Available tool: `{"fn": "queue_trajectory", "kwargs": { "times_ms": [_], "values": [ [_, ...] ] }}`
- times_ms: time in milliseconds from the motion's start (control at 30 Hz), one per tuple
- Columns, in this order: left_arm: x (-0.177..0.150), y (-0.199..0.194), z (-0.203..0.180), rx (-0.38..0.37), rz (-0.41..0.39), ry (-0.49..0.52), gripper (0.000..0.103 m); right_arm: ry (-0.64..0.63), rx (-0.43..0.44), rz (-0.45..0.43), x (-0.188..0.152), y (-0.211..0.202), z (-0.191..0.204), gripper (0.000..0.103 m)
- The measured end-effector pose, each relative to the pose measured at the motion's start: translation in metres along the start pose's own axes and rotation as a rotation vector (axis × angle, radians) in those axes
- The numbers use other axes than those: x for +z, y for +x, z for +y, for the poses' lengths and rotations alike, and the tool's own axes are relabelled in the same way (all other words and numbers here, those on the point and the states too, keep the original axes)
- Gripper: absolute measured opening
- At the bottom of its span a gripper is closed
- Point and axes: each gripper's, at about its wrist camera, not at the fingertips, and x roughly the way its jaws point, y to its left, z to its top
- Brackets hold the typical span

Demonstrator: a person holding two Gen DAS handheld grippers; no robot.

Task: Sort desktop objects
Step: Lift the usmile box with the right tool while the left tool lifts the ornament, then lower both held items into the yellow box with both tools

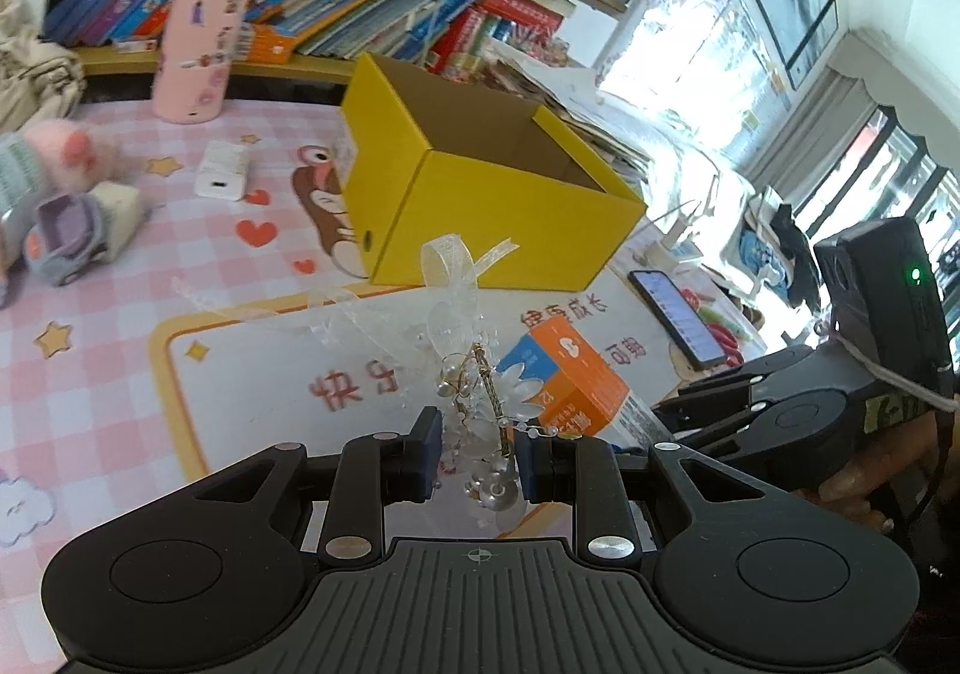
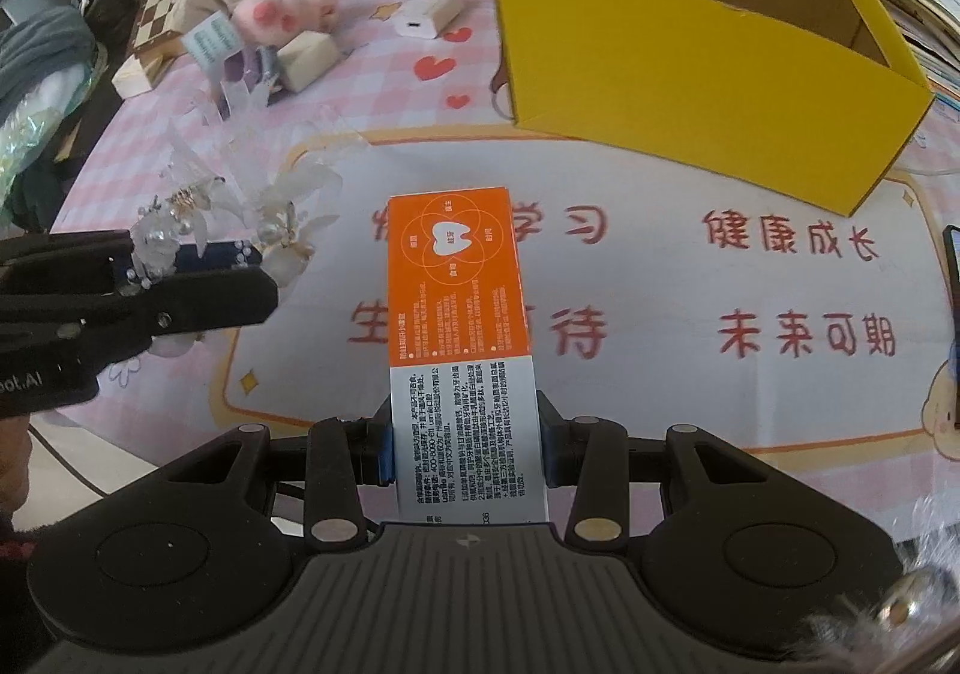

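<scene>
The left tongs (image 1: 477, 464) are clamping a pearl and ribbon hair ornament (image 1: 474, 374), and the right tongs (image 2: 467, 449) are clamping an orange and white carton (image 2: 459, 314). Both are hanging above the counter (image 2: 660, 404), near the open yellow box (image 2: 708, 44). I judge this is the carrying step; next, each thing is needing release over the box.
</scene>
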Motion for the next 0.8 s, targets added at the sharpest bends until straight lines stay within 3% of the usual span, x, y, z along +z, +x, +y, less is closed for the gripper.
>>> {"fn": "queue_trajectory", "kwargs": {
  "times_ms": [467,800],
  "values": [
    [0.031,0.041,-0.047,0.002,0.007,0.045,0.024,-0.022,0.022,0.027,0.017,-0.018,-0.063,0.038],
    [0.069,0.052,-0.079,-0.005,-0.056,0.082,0.024,-0.022,0.057,-0.084,0.035,-0.053,-0.102,0.038]
  ]
}}
